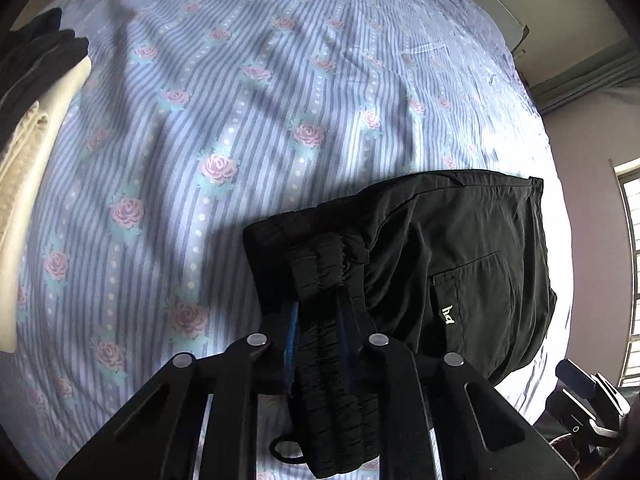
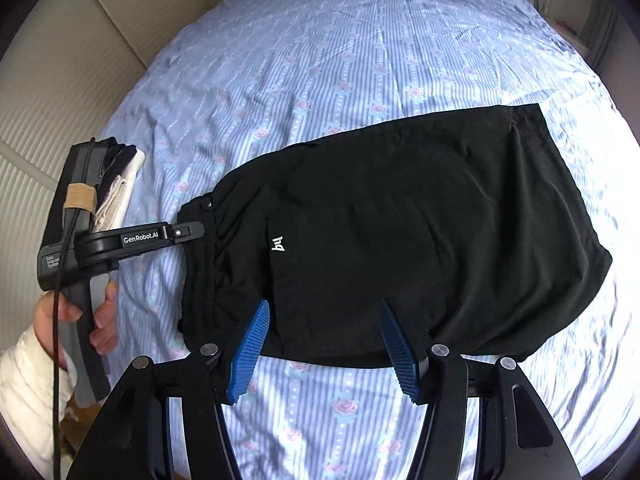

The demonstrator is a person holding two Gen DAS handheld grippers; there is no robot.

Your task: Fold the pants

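Black pants [image 2: 400,224], folded into a short block with a small white logo, lie on the striped floral bed sheet [image 2: 360,60]. My left gripper [image 1: 320,312] is shut on the bunched elastic waistband [image 1: 328,276] at the pants' left end; it also shows in the right wrist view [image 2: 188,234], held by a hand. My right gripper [image 2: 324,340] is open, its blue-padded fingers [image 2: 250,352] spread over the near edge of the pants without holding them. The pants also show in the left wrist view [image 1: 460,260].
A stack of folded clothes, black on cream [image 1: 36,92], sits at the bed's left edge, also in the right wrist view [image 2: 120,176]. A wall lies left of the bed, a window [image 1: 628,260] to the right.
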